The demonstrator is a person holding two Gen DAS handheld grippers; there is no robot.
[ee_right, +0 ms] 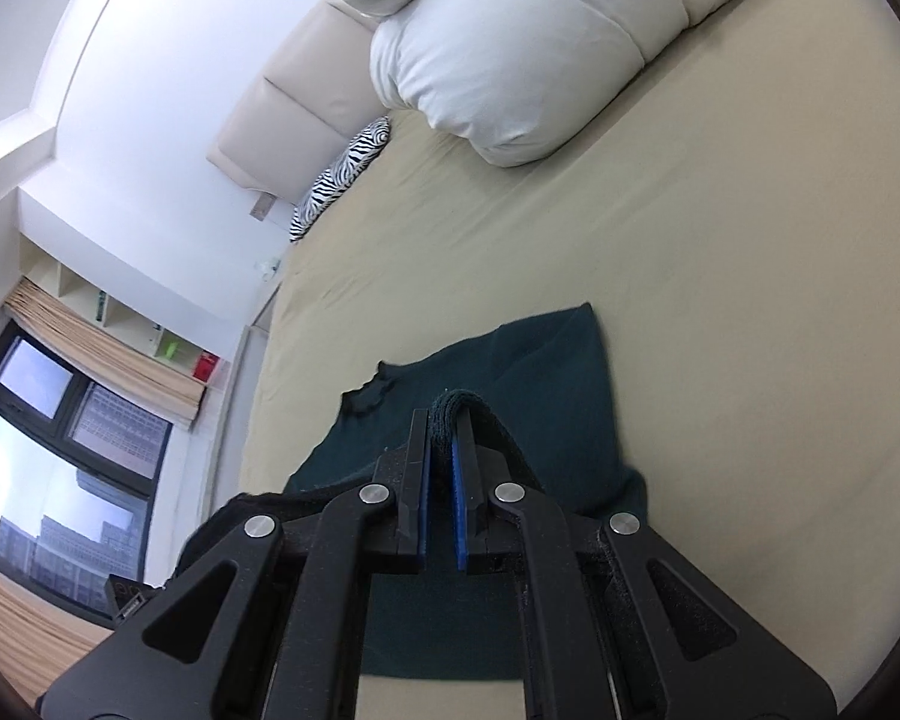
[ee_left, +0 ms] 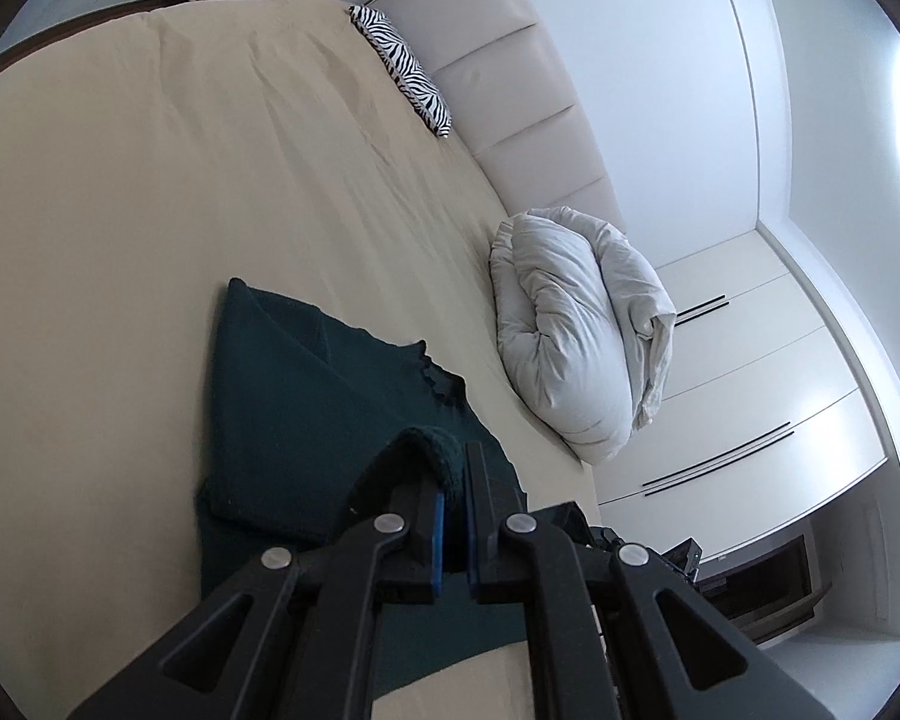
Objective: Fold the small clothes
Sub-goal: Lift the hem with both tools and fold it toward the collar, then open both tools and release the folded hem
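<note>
Dark green garment (ee_left: 306, 396) lies partly on the beige bed (ee_left: 120, 210), near the white pillow (ee_left: 576, 336). Left gripper (ee_left: 453, 474) and right gripper (ee_right: 444, 426) each clenched on a bunched edge of it, lifted clear; likely so both corners travel together and the fold lands square

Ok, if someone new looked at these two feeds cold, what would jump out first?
First, the dark green knitted garment spread on the beige bedsheet, with both the left tool and the right tool shut on pinched folds of its edge. Next, the bulky white rolled duvet lying beyond the garment near the padded headboard. A zebra-striped cushion leans against that headboard, further along.
</note>
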